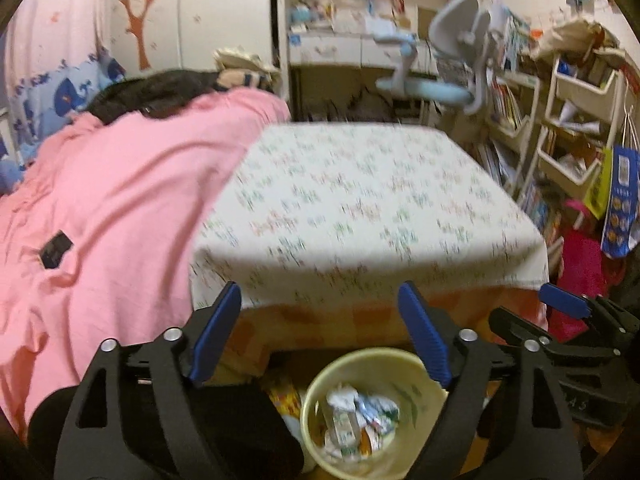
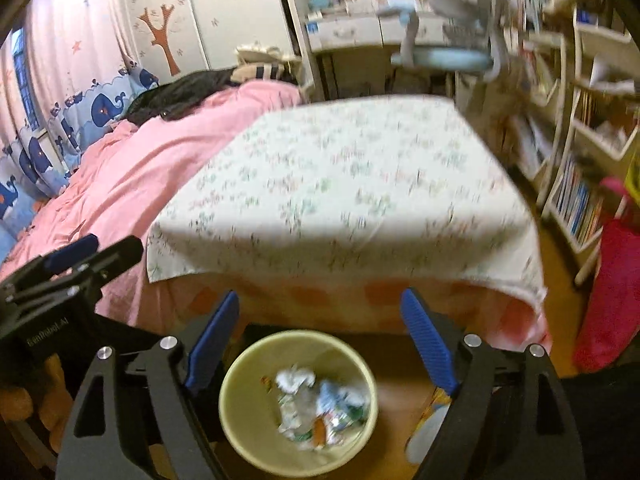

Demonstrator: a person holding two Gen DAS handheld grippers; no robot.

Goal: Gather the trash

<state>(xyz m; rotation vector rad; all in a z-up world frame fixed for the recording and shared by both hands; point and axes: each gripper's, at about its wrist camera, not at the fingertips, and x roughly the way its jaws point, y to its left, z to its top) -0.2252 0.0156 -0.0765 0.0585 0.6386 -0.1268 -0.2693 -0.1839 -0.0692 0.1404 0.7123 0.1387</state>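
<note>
Left claw (image 1: 320,340) agape, empty, above trash-filled bin (image 1: 416,376).

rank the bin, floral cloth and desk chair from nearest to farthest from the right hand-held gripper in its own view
1. Bin, just below the right hand-held gripper, on the floor.
2. Floral cloth, ahead, covering the bed end.
3. Desk chair, far back by the desk.

A floral cloth (image 2: 340,184) covers the bed beside a pink quilt (image 1: 104,208), with a blue desk chair (image 1: 448,80) beyond.
</note>
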